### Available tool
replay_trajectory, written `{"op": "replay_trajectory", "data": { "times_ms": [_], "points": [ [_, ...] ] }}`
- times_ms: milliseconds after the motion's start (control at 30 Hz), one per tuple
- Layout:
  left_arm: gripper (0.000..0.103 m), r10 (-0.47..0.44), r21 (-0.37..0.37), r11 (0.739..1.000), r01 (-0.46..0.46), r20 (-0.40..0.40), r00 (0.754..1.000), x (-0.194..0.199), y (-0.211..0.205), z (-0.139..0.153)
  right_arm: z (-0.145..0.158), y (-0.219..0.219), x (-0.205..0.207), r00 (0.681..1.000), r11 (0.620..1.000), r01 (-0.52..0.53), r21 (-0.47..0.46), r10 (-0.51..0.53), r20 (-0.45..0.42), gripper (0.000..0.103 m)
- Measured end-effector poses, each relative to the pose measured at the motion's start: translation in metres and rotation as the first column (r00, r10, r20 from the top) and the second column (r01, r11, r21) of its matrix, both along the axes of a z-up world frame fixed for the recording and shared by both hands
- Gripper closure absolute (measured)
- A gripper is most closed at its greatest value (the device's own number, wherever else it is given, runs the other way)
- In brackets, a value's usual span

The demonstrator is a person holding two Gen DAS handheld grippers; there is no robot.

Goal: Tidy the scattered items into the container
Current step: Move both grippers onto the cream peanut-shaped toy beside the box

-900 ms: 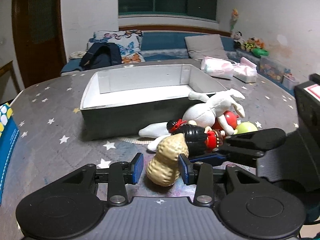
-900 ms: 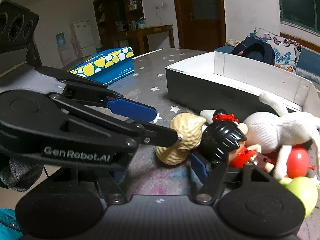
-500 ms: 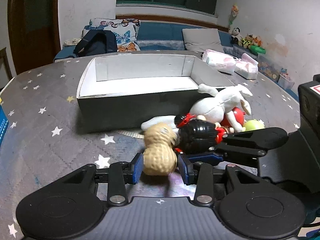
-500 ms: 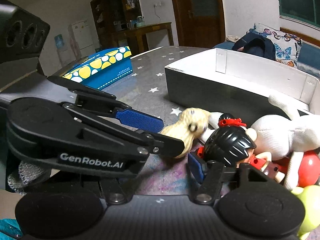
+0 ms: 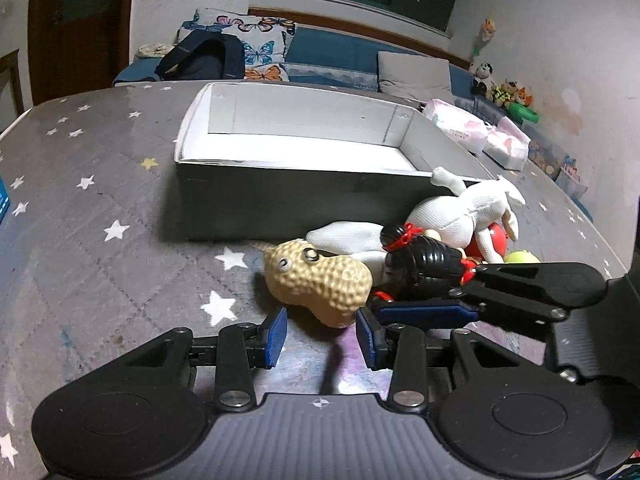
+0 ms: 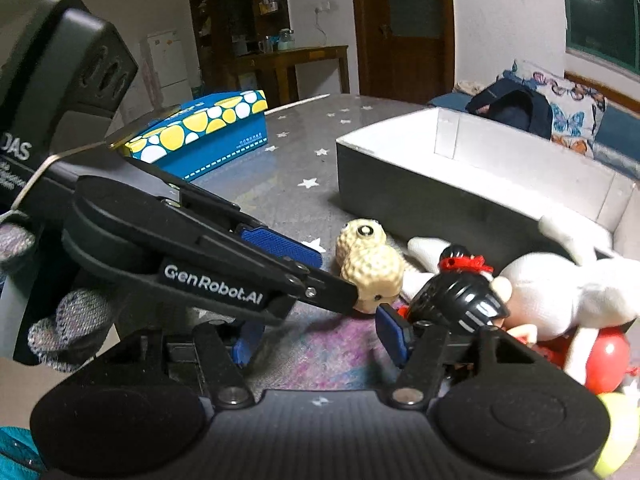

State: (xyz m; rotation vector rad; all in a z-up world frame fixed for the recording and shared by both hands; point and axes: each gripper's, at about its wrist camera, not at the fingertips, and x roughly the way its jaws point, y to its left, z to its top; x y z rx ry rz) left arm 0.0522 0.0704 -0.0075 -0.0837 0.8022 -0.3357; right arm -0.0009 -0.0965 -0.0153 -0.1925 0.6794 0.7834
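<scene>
Toys: a heap at the near right corner of the box (image 5: pixel 304 200), all on the bench (image 5: pixel 100 264), none yet inside.

Box: shallow rectangular card tray, grey outside, white within, open-topped and empty as far as seen. It stands just beyond the heap, seemingly so each piece needs only a short lift over the near wall.

Peanut (image 5: pixel 320 280): tan, pebbled, hard-looking shell shape with two bead eyes, lying on its side at the left edge of the heap. Left hand-held gripper (image 5: pixel 320 330) is spread wide, blue ribbed pads either side of the peanut's near end, neither pressing; released, apparently lined up to take it first as the outermost piece.

Doll (image 6: pixel 460 300): glossy black ridged plastic hair with a red tie, just right of the peanut, resting against the plush.

Right hand-held gripper (image 6: pixel 320 320): part-open and grasping nothing; its right pad sits by the doll's head, its left pad is partly hidden behind the other tool's arm crossing in front.

Plush (image 5: pixel 464 216): white knitted fabric, soft and limp, limbs draped over the box corner and over the ball.

Ball (image 6: pixel 604 360): red, smooth, shiny, under the plush. A yellow-green round piece (image 5: pixel 520 257) lies beside it.

Bench cover: grey cloth with white stars.
</scene>
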Motion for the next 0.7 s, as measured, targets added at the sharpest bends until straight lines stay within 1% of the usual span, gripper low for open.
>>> {"op": "replay_trajectory", "data": {
  "times_ms": [133, 233, 333, 400, 567, 700],
  "points": [
    [0.063, 0.023, -0.028, 0.999, -0.023, 0.007, 1.0, -0.002, 0.01, 0.003, 0.012, -0.002, 0.0, 0.999, 1.0, 0.005, 0.002, -0.005, 0.037, 0.041],
    [0.063, 0.049, -0.084, 0.995, -0.048, 0.008, 0.999, 0.0, 0.02, 0.006, 0.019, 0.002, 0.005, 0.998, 1.0, 0.006, -0.008, -0.006, 0.06, 0.04],
    [0.063, 0.068, -0.11, 0.992, -0.066, 0.015, 0.998, 0.001, 0.026, 0.009, 0.021, 0.008, 0.01, 0.996, 0.999, 0.002, -0.032, 0.001, 0.086, 0.04],
    [0.063, 0.076, -0.124, 0.99, -0.074, 0.013, 0.997, 0.002, 0.03, 0.009, 0.021, 0.013, 0.016, 0.996, 0.999, -0.007, -0.043, 0.011, 0.083, 0.04],
    [0.063, 0.1, -0.181, 0.978, -0.103, -0.027, 0.995, 0.007, 0.041, 0.005, 0.014, 0.025, 0.028, 0.997, 0.996, -0.022, -0.09, 0.028, 0.07, 0.04],
    [0.063, 0.116, -0.213, 0.969, -0.124, -0.049, 0.992, 0.008, 0.049, 0.001, 0.009, 0.035, 0.026, 0.997, 0.992, -0.048, -0.115, 0.055, 0.062, 0.041]
  ]
}}
